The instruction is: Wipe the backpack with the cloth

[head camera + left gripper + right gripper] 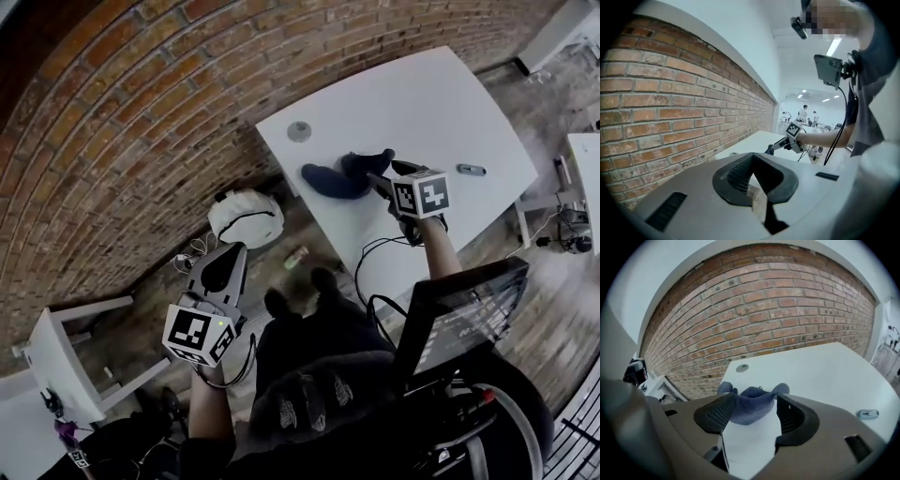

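The white table [450,103], upper centre, carries the blue cloth [339,176], long axis left-right. The right gripper [382,176], jaws wide, gripping nothing, faces its right end. The left gripper [232,255], closed and empty, sits lower left, well apart.

Cloth [333,178]: dark blue. Worktop [441,103]: plain white. Wall [122,141]: red-brown brick, pale mortar lines. Backpack [246,216]: white, black trim. Floor [553,309]: grey-brown planks.
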